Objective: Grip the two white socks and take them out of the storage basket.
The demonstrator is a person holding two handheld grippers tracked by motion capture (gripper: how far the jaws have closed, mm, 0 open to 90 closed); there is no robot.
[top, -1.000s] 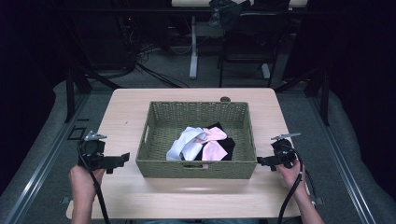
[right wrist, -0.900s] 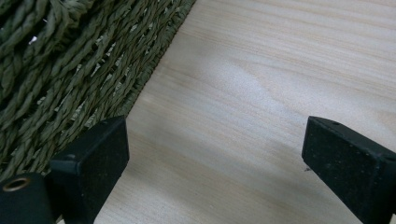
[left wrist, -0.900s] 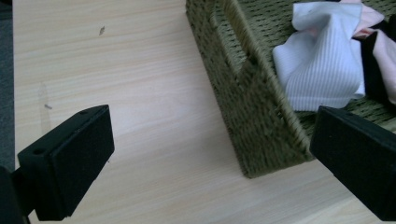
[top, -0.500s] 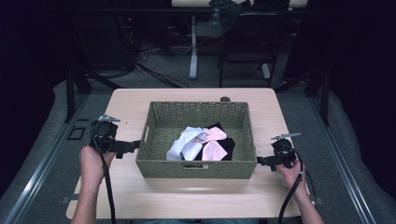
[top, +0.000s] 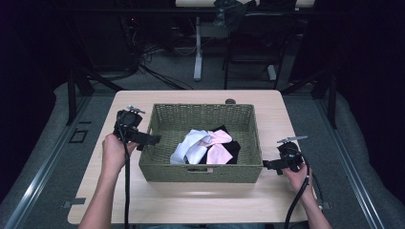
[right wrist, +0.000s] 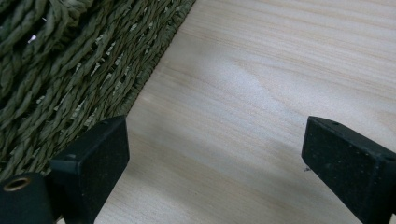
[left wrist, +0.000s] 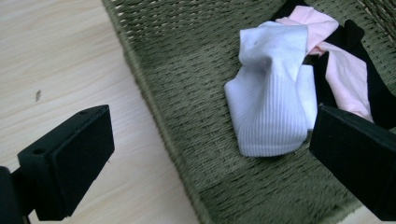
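Progress: your left gripper [top: 154, 139] has moved up from the table's lower left to the basket [top: 200, 174] rim, jaws wide and empty, aimed at the white sock [left wrist: 271, 107] inside, while your right gripper [top: 265, 164] idles, also open, at centre right.

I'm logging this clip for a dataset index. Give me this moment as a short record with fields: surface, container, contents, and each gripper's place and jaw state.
surface: light wooden table
container: green woven basket, near the table's middle
contents: white sock, pink sock and black cloth, piled together
left gripper: raised over the basket's left rim, jaws open, aimed at the white sock
right gripper: low by the basket's right outer wall, jaws open, holding nothing
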